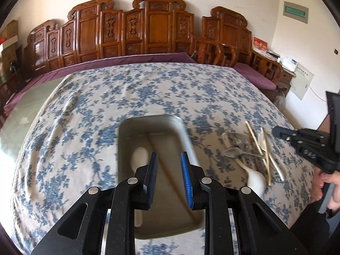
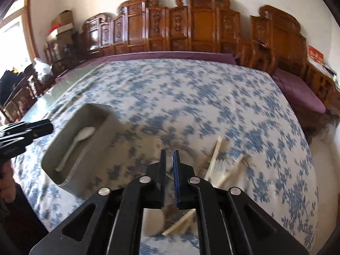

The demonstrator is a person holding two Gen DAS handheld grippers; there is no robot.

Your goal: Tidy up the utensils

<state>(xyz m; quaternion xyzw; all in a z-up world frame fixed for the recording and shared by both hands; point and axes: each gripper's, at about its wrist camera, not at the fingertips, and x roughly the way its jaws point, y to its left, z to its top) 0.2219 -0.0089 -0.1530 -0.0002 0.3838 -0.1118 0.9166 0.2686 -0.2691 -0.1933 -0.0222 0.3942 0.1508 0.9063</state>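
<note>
A beige rectangular tray [image 1: 127, 125] sits on the floral tablecloth, also in the right wrist view [image 2: 93, 108]. A white ceramic spoon [image 2: 74, 144] lies in its left compartment [image 1: 139, 155]. My left gripper [image 1: 169, 157] is open and empty, hovering over the tray. To the right lies a pile of utensils: a metal spoon [image 1: 232, 152], wooden chopsticks [image 1: 254, 137] and a white ceramic spoon [image 1: 255, 178]. My right gripper [image 2: 169, 155] hangs just above this pile [image 2: 216, 161], its jaws a narrow gap apart; motion blur hides whether anything is between them.
The table with the blue floral cloth [image 1: 148, 89] stretches far ahead. Carved wooden benches with purple cushions [image 1: 131, 36] stand behind it. My right gripper's body [image 1: 308, 146] shows at the right edge of the left wrist view.
</note>
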